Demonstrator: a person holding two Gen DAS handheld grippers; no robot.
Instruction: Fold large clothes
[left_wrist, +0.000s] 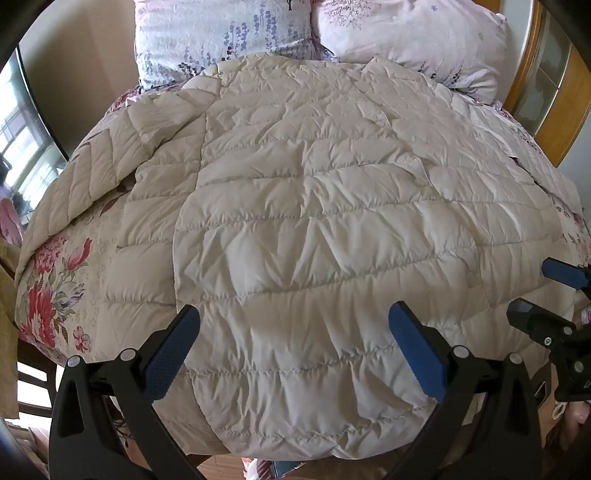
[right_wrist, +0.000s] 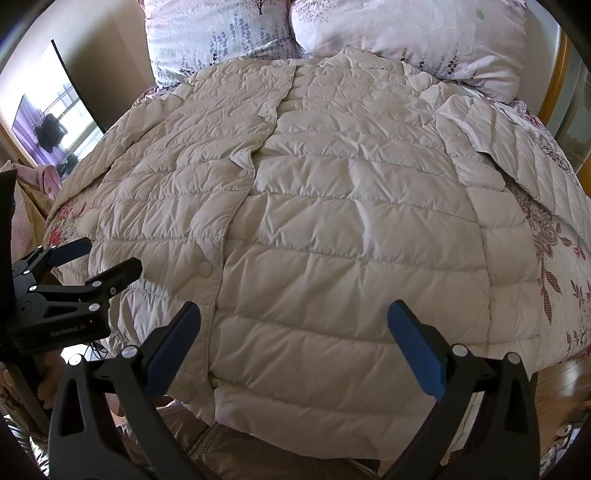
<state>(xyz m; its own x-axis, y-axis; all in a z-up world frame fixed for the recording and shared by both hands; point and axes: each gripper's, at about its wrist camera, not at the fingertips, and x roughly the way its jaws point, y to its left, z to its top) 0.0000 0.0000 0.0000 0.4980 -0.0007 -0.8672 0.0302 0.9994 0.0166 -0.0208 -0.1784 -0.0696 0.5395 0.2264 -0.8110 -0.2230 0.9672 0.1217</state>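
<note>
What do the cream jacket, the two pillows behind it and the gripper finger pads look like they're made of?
Cream jacket: probably thin nylon or polyester shell with puffy fill; slight sheen, stitched horizontal channels, fine crinkles.
Pillows: likely matte woven cotton; crinkled, printed with purple flowers.
Finger pads: seemingly blue rubber or foam with a fine dotted texture, on black rigid fingers, probably plastic.

Floral bed (left_wrist: 51, 295); pillows (right_wrist: 218, 40); window (left_wrist: 22, 147)

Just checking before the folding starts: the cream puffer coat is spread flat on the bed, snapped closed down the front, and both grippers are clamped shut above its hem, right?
Not quite. Both the left gripper and the right gripper stand wide open, holding nothing; each wrist view shows it. The cream puffer coat does lie flat on the bed, snapped closed.
</note>
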